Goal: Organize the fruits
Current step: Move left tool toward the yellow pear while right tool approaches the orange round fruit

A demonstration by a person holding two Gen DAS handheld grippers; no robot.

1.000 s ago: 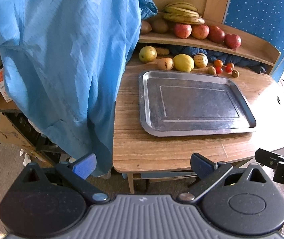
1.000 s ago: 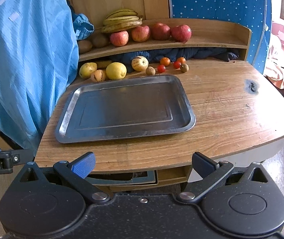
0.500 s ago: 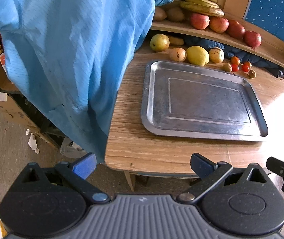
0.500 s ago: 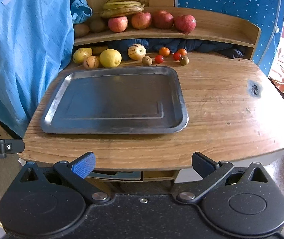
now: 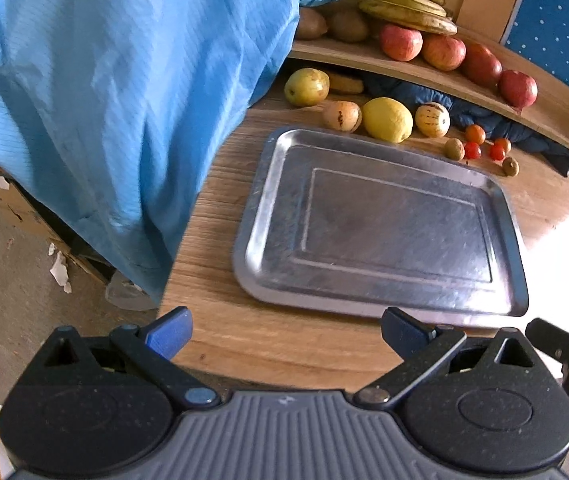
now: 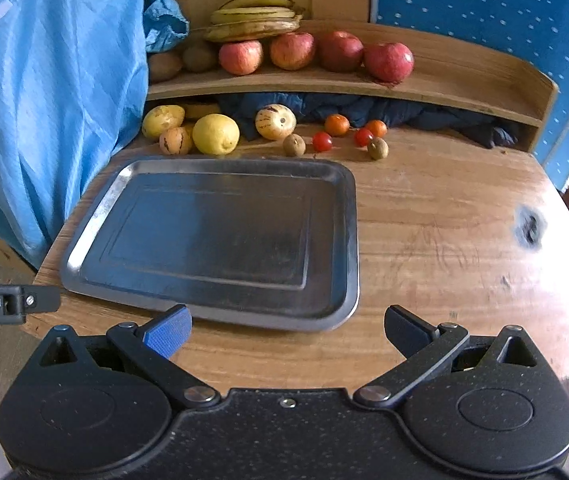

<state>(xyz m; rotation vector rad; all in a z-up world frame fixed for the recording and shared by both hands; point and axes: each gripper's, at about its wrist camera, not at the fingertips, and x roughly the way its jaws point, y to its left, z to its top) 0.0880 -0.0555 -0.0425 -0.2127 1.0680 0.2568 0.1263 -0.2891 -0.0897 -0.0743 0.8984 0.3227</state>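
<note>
An empty metal tray (image 5: 268,216) (image 6: 348,248) lies on the wooden table (image 6: 444,232). Behind it sit a lemon (image 5: 387,119) (image 6: 215,134), striped melons (image 6: 275,121), a yellow pear (image 5: 306,86), small kiwis (image 6: 294,145) and cherry tomatoes (image 6: 322,141). On the shelf (image 6: 464,80) rest red apples (image 6: 388,61) (image 5: 400,42) and bananas (image 6: 252,16) (image 5: 404,4). My left gripper (image 5: 284,330) is open over the table's near left edge. My right gripper (image 6: 287,328) is open over the near edge, just short of the tray. Neither holds anything.
A blue cloth (image 5: 124,80) (image 6: 44,100) hangs at the table's left side and hides that corner. Dark fabric (image 6: 404,112) is stuffed under the shelf. A blue dotted panel (image 6: 484,8) stands behind. Bare wood lies right of the tray, with a dark burn mark (image 6: 528,228).
Both grippers have moved forward and up over the table's near edge, so the tray and the fruit look nearer. Their fingers stay open. No fruit has moved.
</note>
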